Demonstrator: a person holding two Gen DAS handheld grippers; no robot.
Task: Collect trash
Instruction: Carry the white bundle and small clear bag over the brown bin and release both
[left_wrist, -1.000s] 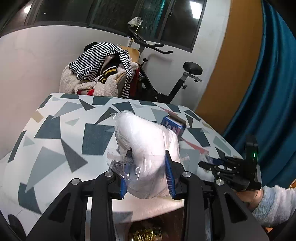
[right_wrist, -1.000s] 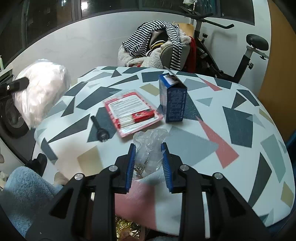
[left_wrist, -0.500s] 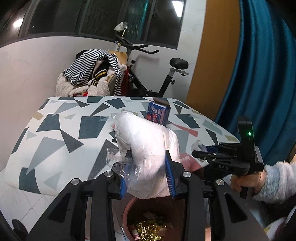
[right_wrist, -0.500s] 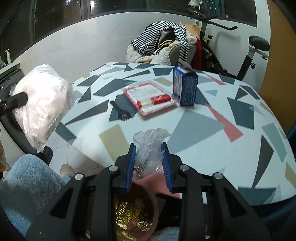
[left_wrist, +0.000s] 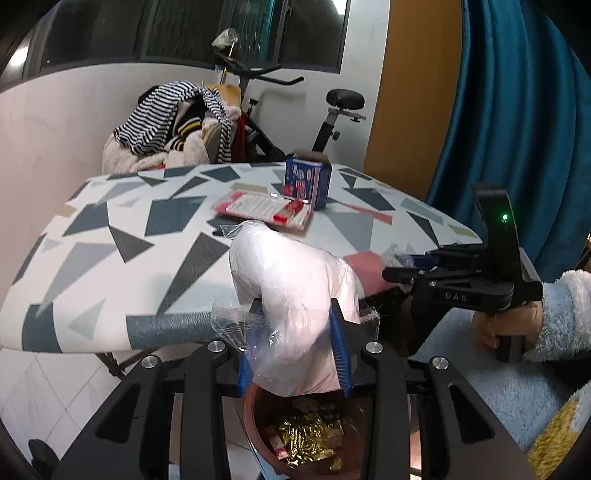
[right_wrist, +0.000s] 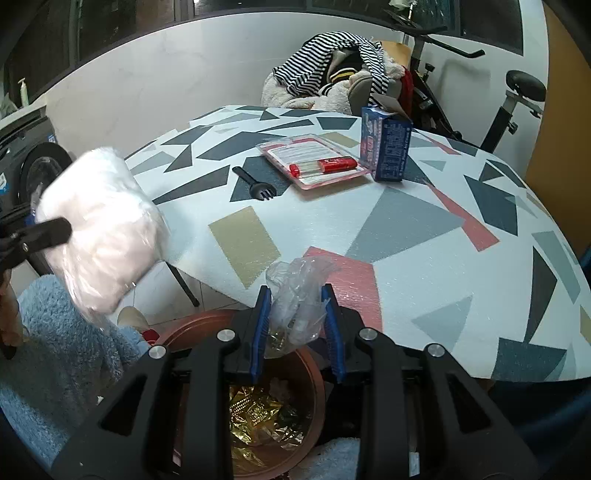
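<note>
My left gripper (left_wrist: 295, 332) is shut on a white stuffed plastic bag (left_wrist: 291, 295), held off the table edge above a brown bin (left_wrist: 258, 417) with gold wrappers inside. The bag also shows in the right wrist view (right_wrist: 103, 229). My right gripper (right_wrist: 297, 317) is shut on a small crumpled clear wrapper (right_wrist: 299, 291), above the same bin (right_wrist: 314, 376). The right gripper appears in the left wrist view (left_wrist: 402, 266) at the right.
On the patterned table (right_wrist: 406, 229) lie a red blister pack (right_wrist: 314, 160), a blue carton (right_wrist: 386, 144) and a black plastic fork (right_wrist: 256, 186). A chair with clothes (left_wrist: 177, 129) and an exercise bike (left_wrist: 332, 110) stand behind. A blue curtain (left_wrist: 517, 110) hangs at right.
Both grippers pulled back from the table with their loads and now hang over the bin beside the table edge. The bin has come into fuller view.
</note>
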